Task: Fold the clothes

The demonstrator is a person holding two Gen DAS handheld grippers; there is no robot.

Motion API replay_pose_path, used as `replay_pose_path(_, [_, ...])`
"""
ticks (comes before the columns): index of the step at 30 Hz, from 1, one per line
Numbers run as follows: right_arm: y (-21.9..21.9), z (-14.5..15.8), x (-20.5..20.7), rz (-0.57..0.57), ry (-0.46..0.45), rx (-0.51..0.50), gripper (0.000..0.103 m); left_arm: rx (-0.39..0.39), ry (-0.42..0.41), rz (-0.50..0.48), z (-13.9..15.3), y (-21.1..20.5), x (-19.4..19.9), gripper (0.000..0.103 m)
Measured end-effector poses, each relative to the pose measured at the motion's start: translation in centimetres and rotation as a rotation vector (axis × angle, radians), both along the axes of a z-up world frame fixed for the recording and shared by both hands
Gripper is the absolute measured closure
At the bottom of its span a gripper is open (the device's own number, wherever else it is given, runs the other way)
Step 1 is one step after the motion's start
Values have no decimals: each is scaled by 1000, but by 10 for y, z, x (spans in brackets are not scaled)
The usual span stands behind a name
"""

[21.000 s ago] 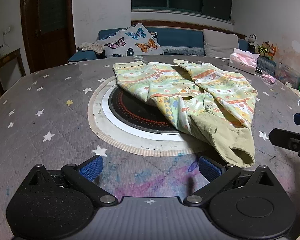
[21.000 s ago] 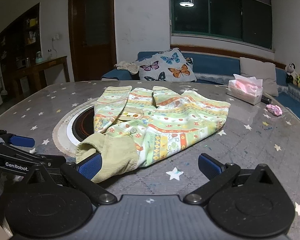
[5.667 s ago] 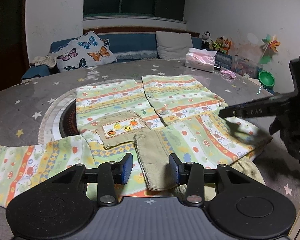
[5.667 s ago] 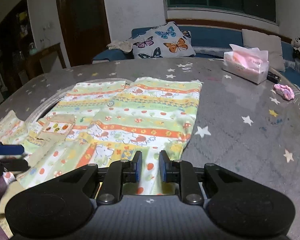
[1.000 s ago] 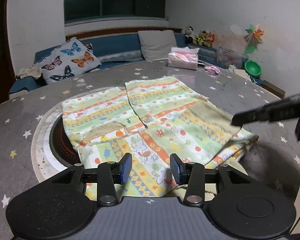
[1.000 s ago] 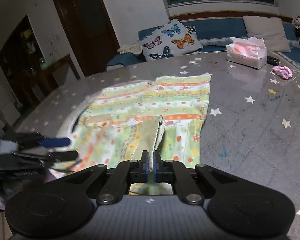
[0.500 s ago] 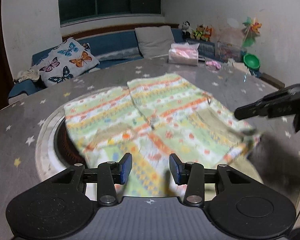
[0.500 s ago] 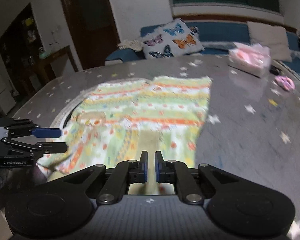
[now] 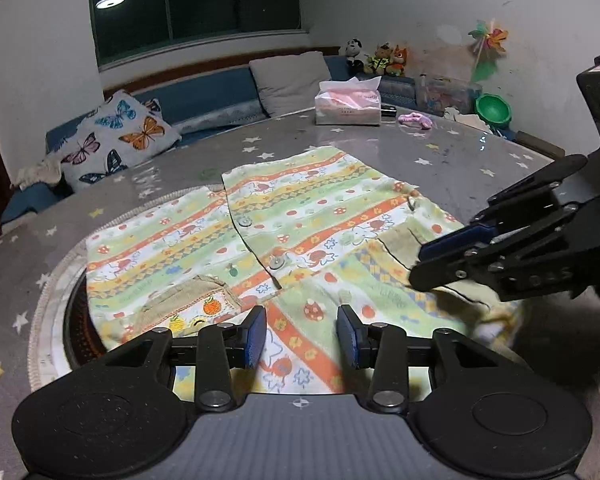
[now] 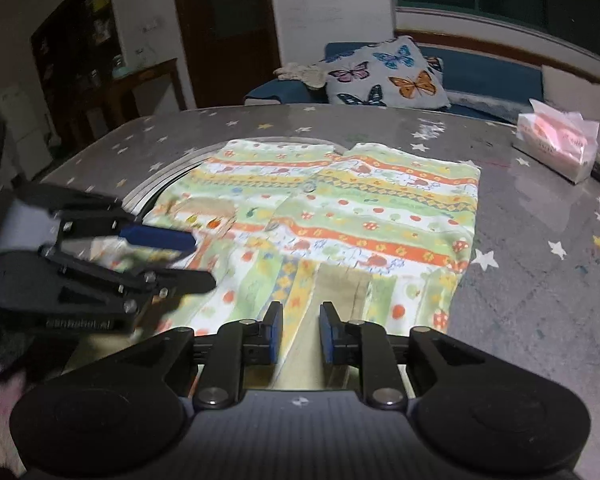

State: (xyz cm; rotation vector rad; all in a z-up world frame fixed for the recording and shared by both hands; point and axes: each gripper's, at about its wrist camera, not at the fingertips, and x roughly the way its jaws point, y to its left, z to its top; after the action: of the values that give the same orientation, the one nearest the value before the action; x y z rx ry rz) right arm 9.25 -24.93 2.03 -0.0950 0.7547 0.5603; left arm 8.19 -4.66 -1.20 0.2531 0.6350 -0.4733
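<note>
Right gripper [image 10: 300, 338] fingers newly parted; shirt [image 10: 340, 216] near edge hidden.

A home living room at night: a blue sofa [image 9: 204, 96] with a butterfly cushion [image 9: 120, 136] under a dark window [image 9: 196, 0], plush toys [image 9: 380, 58] in the corner, a tissue pack [image 9: 348, 104] on the star-patterned counter [image 9: 480, 168], and a wooden door [image 10: 224, 28].

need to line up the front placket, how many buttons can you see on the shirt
2 on the shirt: one button higher on the placket, another button lower, nearer the left gripper. More may be hidden under the folded sleeves.
</note>
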Motion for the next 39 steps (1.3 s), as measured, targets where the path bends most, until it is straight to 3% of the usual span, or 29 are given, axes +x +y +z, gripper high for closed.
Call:
replay_pose_path(7, [-1, -1, -38, 61, -32, -83, 81, 74, -44, -57, -2, 0, -36, 60])
replay_pose_path(16, [-15, 5, -58, 62, -41, -100, 80, 152, -82, -72, 9, 20, -82, 58])
replay_pose_path(21, [-24, 9, -68, 60, -51, -109, 79, 233, -97, -85, 6, 32, -104, 55])
replay_pose_path(23, [-27, 11, -71, 59, -55, -113, 70, 271, -103, -96, 1, 32, -110, 55])
replay_pose_path(29, [-31, 13, -79, 77, -75, -135, 62, 328, -169, -172, -9, 15, -121, 54])
replay_pose_path(35, [-27, 10, -82, 117, -102, -168, 53, 285, -220, -245, -13, -8, -117, 54])
replay_pose_path(37, [-25, 9, -83, 130, -111, -179, 53, 266, -217, -255, -12, -13, -112, 60])
replay_pose_path(39, [-24, 8, -85, 144, -120, -191, 51, 234, -205, -255, -9, -14, -106, 77])
